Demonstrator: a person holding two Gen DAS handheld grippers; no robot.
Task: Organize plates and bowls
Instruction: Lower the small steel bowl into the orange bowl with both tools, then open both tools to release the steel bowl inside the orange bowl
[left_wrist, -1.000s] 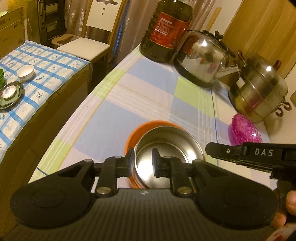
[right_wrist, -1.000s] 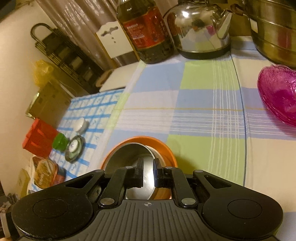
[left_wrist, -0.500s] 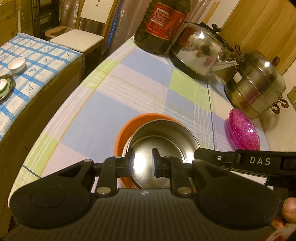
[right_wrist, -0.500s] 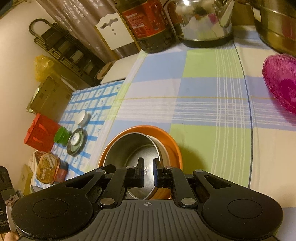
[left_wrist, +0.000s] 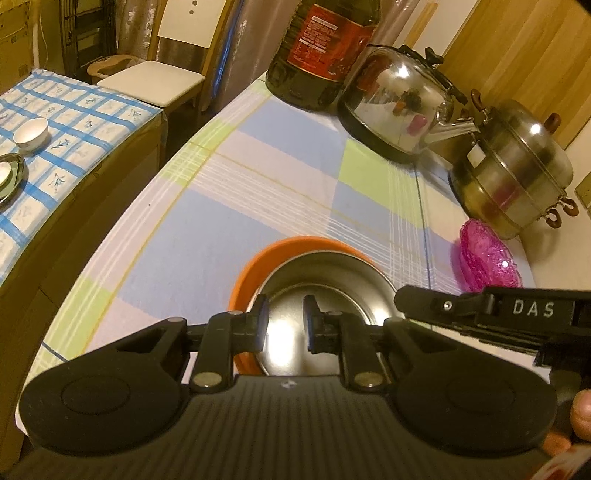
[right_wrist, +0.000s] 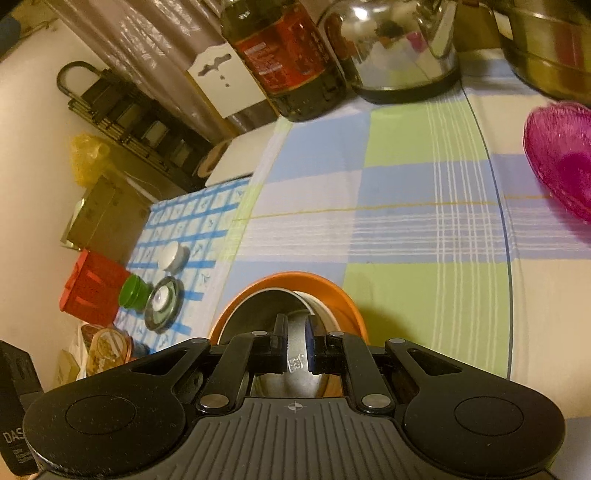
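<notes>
Now the desk with its checked cloth fills more of the left view than a second ago, and the kettle and the pot sit a bit further from the claws. The steel bowl stays inside the orange bowl near the desk's front edge, as before. The pink bowl lies well apart to the right, just beside the pot.

The left claw has a narrow gap. Its left finger stands at the steel bowl's rim, but I cannot tell if the pads press on it. The right claw is nearly closed and pinches the steel bowl's rim between its pads. In the left view the right claw comes in from the right, over the same bowl.
</notes>
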